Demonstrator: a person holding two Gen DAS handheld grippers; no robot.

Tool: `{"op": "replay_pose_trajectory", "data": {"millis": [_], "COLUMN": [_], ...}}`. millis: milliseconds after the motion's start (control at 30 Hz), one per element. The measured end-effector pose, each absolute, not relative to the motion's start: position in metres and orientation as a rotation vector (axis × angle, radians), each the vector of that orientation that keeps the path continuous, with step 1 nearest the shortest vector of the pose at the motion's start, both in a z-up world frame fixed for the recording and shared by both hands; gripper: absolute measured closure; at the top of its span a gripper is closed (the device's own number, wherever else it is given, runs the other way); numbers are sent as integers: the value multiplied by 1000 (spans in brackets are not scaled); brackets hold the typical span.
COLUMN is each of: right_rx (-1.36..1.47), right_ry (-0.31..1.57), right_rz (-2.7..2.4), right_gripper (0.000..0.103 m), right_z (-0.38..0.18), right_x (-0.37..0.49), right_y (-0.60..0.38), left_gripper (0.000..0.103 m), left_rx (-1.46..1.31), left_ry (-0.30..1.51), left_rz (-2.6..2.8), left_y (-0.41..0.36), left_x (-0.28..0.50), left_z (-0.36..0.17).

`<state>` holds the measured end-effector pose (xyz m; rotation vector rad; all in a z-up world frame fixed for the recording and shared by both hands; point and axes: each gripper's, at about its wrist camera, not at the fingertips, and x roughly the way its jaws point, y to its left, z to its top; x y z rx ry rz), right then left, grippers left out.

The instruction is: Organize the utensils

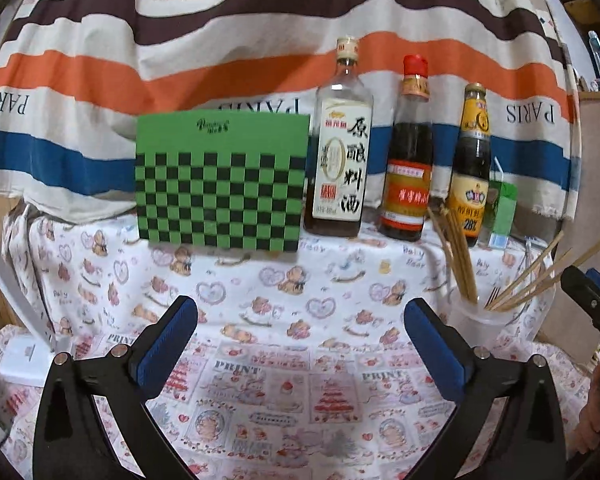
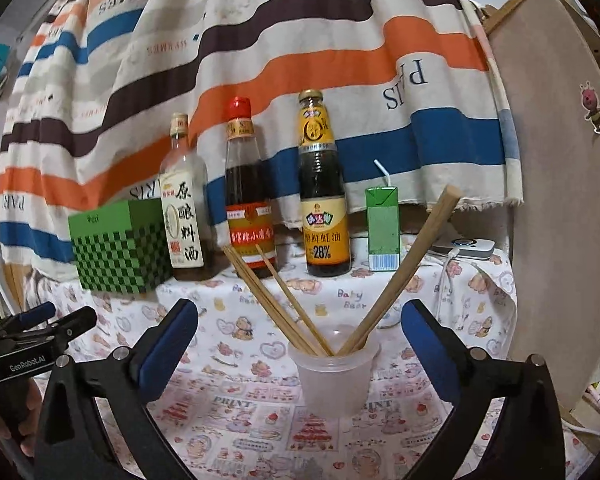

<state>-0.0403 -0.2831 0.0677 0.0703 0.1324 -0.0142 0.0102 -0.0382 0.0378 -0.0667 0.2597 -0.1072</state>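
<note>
The cup (image 2: 334,376) of chopsticks (image 2: 280,304) stands on the surface between and just ahead of the right gripper (image 2: 300,344) jaws — wide open, empty — sticks leaning upward, fanned left and right; left gripper (image 1: 300,332), equally wide, sits farther off.

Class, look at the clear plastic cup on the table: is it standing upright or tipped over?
Upright. The plastic cup stands on its base on the tablecloth, its open rim up, and the chopsticks lean out of it.

I see a table draped in a bear-and-heart print cloth (image 2: 340,296), behind it a hanging sheet (image 1: 260,60) striped orange, brown and blue, to my right a leaning brown board (image 2: 560,200), dim indoor light
</note>
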Motion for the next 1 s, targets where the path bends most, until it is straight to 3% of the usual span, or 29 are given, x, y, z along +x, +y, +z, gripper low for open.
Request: {"op": "replay_pose_trajectory", "data": {"millis": [1000], "right_rx": [-1], "right_ry": [305], "right_rz": [-20], "right_gripper": [0], "right_z": [19], "right_x": [4], "right_y": [-278], "left_gripper": [1], "left_rx": [2], "left_ry": [296], "left_rz": [7], "left_y": [-42], "left_x": [20], "left_z": [4]}}
